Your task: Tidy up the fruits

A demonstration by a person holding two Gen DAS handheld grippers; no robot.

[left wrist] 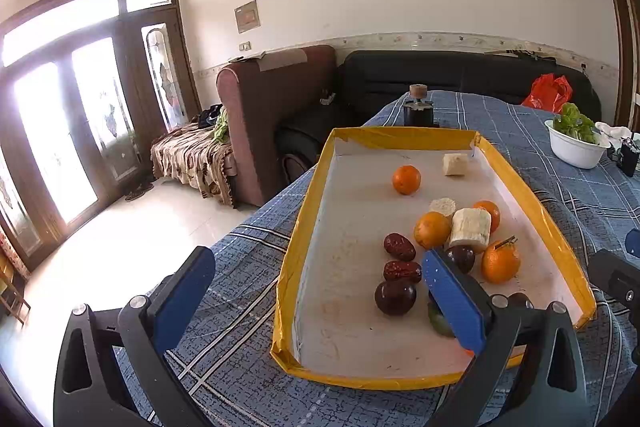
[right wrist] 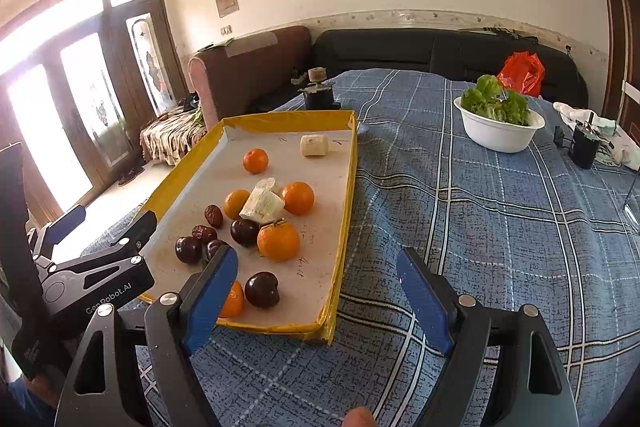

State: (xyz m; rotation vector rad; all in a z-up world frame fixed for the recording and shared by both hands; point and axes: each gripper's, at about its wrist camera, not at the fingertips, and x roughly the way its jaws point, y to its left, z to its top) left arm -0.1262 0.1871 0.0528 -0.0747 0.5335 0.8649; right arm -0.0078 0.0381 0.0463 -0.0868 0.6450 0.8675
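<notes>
Meanwhile, both grippers hovered at the near end of a shallow tray (left wrist: 304, 227) with yellow-taped edges, which sat on a surface covered by a blue plaid cloth (right wrist: 480, 219). The left gripper (left wrist: 320, 291) had its blue fingers (left wrist: 452, 295) spread wide apart and grasping nothing; its left finger hung outside the tray over the cloth, while its right finger reached over the tray's near part, just in front of the fruit. The right gripper (right wrist: 316, 291) was likewise released and empty, with its left finger above the tray's near right corner and its right finger over bare cloth beside the tray.

All the fruit lay loose inside the tray. A lone orange (left wrist: 406, 179) sat toward the far end, with a pale peeled chunk (left wrist: 455, 164) near the far right corner. Closer in, a cluster was crowded together: several oranges (right wrist: 278, 241), two more pale chunks (right wrist: 262, 205) leaning among them, two wrinkled red dates (left wrist: 399, 247) and several dark plums (left wrist: 395, 297). One plum (right wrist: 262, 289) rested near the front edge, beside an orange partly hidden by the right gripper's left finger.

Well apart from the tray, a white bowl of lettuce (right wrist: 498, 131) stood on the cloth to the right. A small dark device with a round knob (left wrist: 418, 109) stood just beyond the tray's far edge.
</notes>
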